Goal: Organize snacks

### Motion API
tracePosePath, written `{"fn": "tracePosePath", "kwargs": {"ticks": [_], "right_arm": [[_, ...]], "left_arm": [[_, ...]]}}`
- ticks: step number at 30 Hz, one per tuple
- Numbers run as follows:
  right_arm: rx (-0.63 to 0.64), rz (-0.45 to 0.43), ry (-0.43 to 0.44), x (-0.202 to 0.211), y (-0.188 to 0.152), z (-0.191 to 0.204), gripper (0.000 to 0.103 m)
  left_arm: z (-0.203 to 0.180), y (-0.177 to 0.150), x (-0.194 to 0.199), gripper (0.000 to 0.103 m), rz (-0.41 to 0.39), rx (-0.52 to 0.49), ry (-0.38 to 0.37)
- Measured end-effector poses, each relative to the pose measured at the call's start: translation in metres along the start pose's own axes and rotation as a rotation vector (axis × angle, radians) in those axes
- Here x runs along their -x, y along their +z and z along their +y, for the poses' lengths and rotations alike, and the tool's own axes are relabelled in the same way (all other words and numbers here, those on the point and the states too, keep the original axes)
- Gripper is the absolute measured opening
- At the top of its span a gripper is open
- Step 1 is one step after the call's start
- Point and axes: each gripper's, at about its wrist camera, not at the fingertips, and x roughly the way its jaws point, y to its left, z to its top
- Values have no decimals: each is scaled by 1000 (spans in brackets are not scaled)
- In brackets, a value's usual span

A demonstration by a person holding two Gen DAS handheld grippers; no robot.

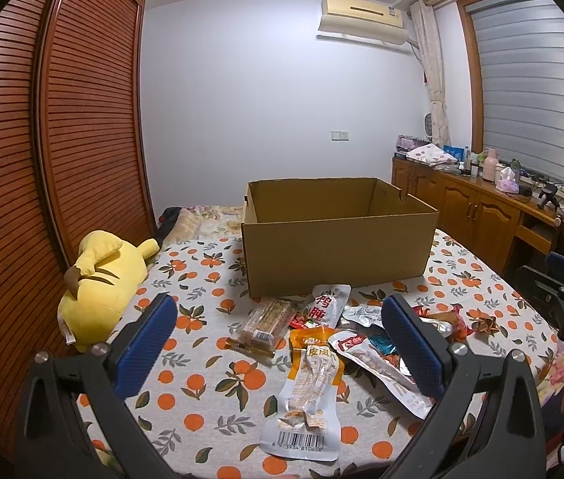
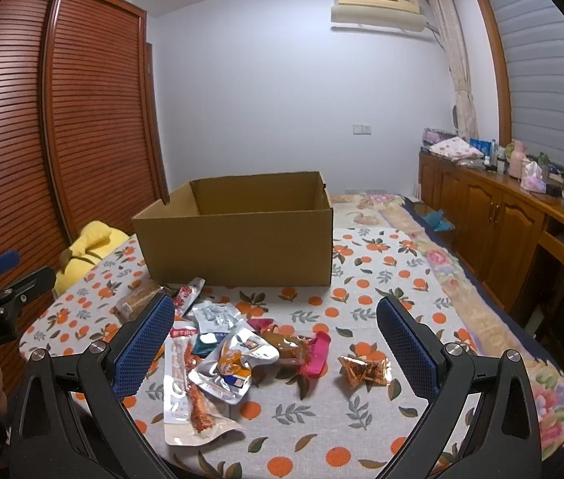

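On the bed [image 1: 210,395], snacks [image 1: 322,343] lie in a heap before the box [image 1: 338,247]. Left gripper [image 1: 278,343] and right gripper [image 2: 276,343] hover above, jaws wide, holding nothing.

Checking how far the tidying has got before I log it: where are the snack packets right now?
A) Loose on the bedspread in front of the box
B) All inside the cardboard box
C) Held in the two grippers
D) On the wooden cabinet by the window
A: the snack packets lie scattered on the orange-print bedspread in front of the cardboard box, while the left gripper and right gripper are both open and hold nothing.
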Motion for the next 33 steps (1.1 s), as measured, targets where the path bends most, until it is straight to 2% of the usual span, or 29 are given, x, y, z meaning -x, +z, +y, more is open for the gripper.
{"fn": "tracePosePath", "kwargs": {"ticks": [33], "right_arm": [[-1, 4, 0, 0, -2, 0, 103]], "left_arm": [[3, -3, -2, 103, 2, 2, 4]]}}
